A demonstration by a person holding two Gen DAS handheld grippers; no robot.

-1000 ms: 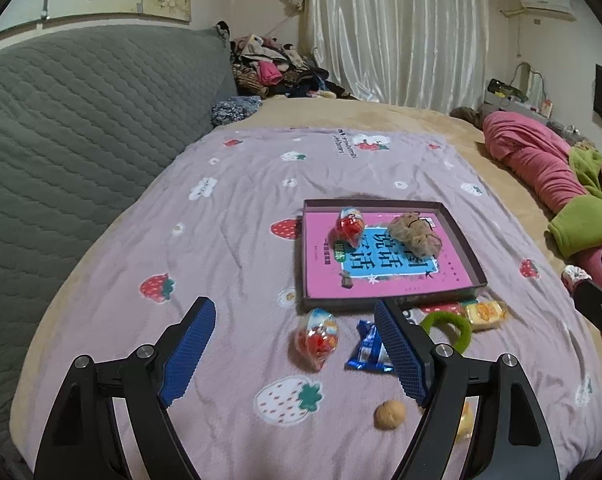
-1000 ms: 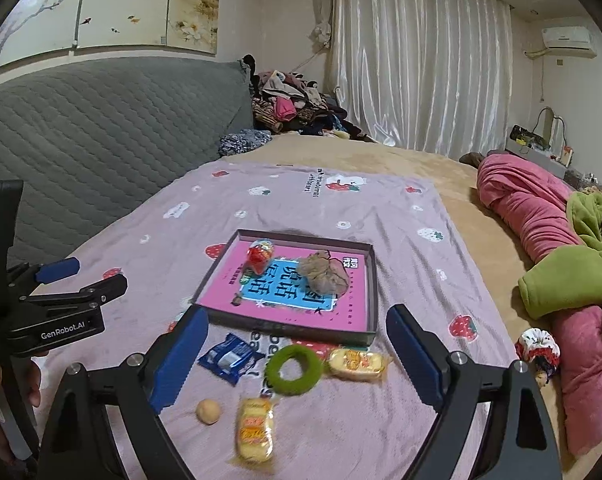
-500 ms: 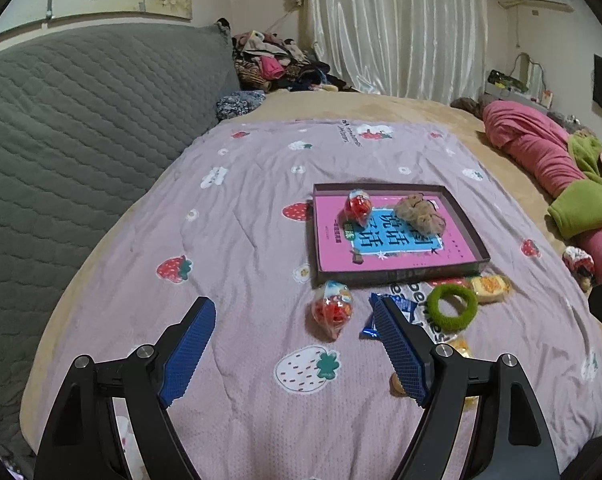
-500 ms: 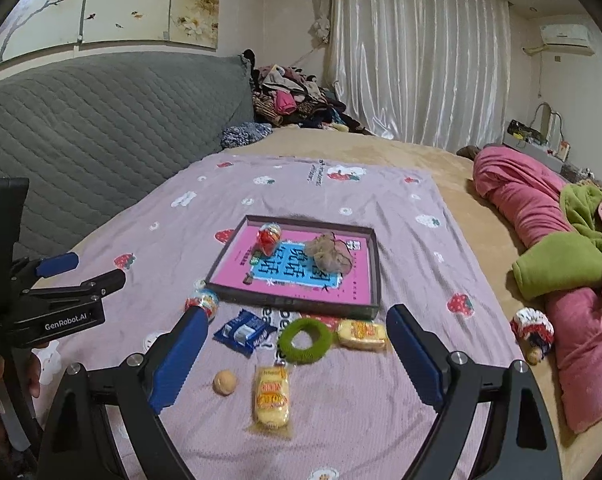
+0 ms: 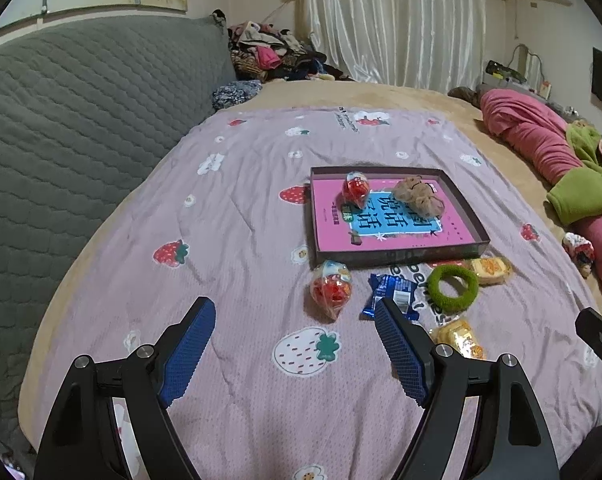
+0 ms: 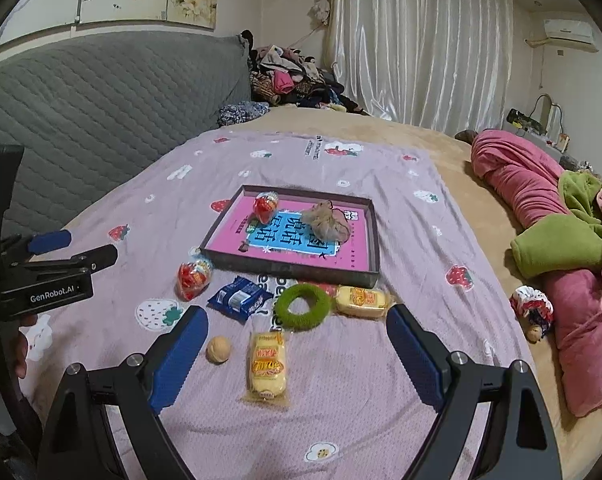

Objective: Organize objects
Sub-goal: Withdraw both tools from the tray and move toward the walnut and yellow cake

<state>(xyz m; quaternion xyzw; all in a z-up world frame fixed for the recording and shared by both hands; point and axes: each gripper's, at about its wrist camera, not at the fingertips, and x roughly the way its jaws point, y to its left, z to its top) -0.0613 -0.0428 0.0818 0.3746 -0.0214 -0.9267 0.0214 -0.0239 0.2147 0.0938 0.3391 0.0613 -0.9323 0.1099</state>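
Nearest the lenses, both grippers hover over the purple sheet [image 6: 341,420] with jaws apart and nothing between them: left gripper [image 5: 295,346], right gripper [image 6: 297,354]. Left one also shows side-on at the left edge of the right view, cut off by the frame, a bit of hand [image 6: 21,354] under it. Right gripper is only a dark sliver at the right edge of the left view.

Left view: right finger [image 5: 401,352] covers a corner of the blue packet [image 5: 391,292] and most of a yellow cake [image 5: 459,338]; the nut isn't visible there. Right view shows them clear: nut [image 6: 218,350] just beside the left finger, cake [image 6: 267,364] in a clear wrapper lying lengthwise between the fingers, print too small to read.

Next row out, left to right: red candy bag [image 6: 194,274], blue packet, green ring [image 6: 302,306], second cake [image 6: 361,300]. Ring touches the second cake and hides part of the sheet's lettering.

Beyond, touching none of them as far as I can tell: tray [image 6: 371,236], dark rim, pink bottom with a blue panel and large characters, partly covered by a second red bag [image 6: 266,206] at the far left corner and a tan cloth bundle [image 6: 327,224] to its right.

Far right: pink quilt [image 6: 581,320], green blanket [image 6: 561,236], small patterned pouch [image 6: 531,306] hard to make out. Grey headboard [image 6: 101,92] left, clothes pile [image 6: 293,76] and curtain [image 6: 417,40] behind.
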